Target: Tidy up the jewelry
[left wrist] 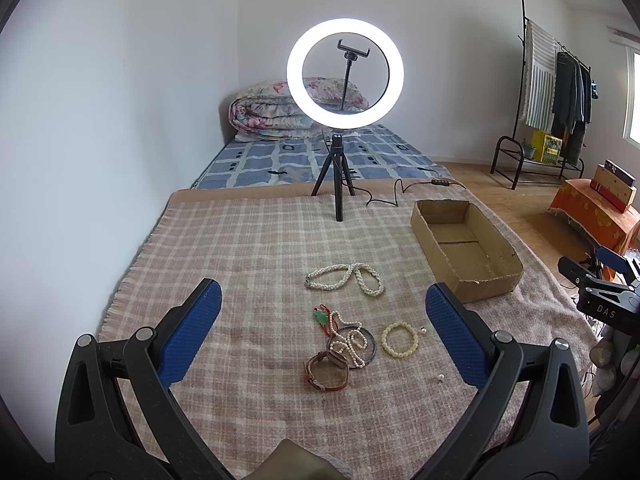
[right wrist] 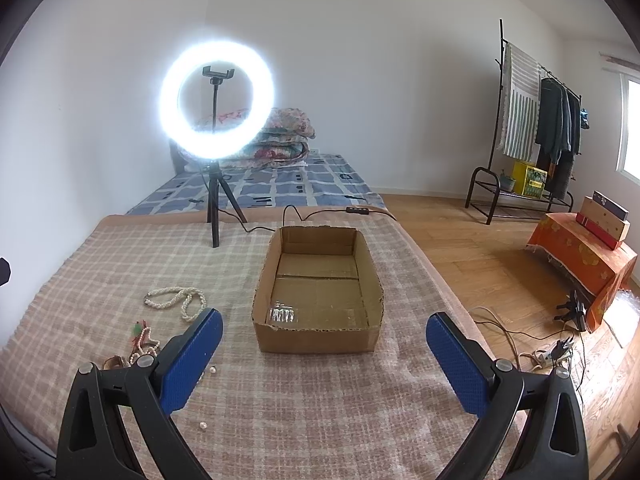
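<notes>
Lowering the wide-spread left tool point(left wrist: 322, 324) onto the cream beaded bracelet point(left wrist: 399, 339), pinch one side; right tool point(right wrist: 324, 340) also gapes empty.

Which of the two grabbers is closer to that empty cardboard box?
The right gripper. It faces the cardboard box, which sits just ahead between its open fingers. The left gripper hangs over the jewelry pile, with the box off to its right.

Right tool point(right wrist: 324, 344) wide apart, above blanket point(right wrist: 320, 400), facing cardboard box point(right wrist: 316, 338).
</notes>
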Motion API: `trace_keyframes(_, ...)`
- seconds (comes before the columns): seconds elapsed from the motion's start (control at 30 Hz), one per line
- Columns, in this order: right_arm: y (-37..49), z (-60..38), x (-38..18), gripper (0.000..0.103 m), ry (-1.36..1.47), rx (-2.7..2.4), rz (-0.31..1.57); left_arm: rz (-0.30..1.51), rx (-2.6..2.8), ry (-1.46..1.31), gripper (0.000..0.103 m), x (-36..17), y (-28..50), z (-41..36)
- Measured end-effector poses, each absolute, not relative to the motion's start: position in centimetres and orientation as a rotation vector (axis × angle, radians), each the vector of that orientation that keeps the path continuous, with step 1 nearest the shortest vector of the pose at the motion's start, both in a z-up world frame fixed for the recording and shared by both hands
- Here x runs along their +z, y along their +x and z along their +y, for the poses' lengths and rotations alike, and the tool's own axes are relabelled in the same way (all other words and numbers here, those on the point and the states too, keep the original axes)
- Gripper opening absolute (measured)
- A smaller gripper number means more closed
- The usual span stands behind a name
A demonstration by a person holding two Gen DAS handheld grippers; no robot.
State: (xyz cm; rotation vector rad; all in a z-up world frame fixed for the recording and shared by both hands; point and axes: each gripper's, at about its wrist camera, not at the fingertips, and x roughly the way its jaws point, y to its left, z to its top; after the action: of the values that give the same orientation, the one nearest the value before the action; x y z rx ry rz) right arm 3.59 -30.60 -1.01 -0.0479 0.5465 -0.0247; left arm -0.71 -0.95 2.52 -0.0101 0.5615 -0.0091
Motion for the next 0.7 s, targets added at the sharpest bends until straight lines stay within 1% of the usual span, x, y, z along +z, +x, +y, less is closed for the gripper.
trace_keyframes(0.17,3.7,-30.4,-1.0,0.103,-0.044,-0.019,0.551,0.574,0.007,-0.022,0.103,2.1,-0.5,-0.3)
trace_keyframes(0.47,4.1,-29.4,-1.2,0.103,-0.058,0.016,0.556,0.579,0.046,-0.067,0.103,1.5,0.5,3.1)
trace_keyframes(0.7,4.7,-28.3,-1.4,0.103,-0.067,0.049,0.563,0.655,0.058,-0.142,0.103,0.0,2.1,6.1)
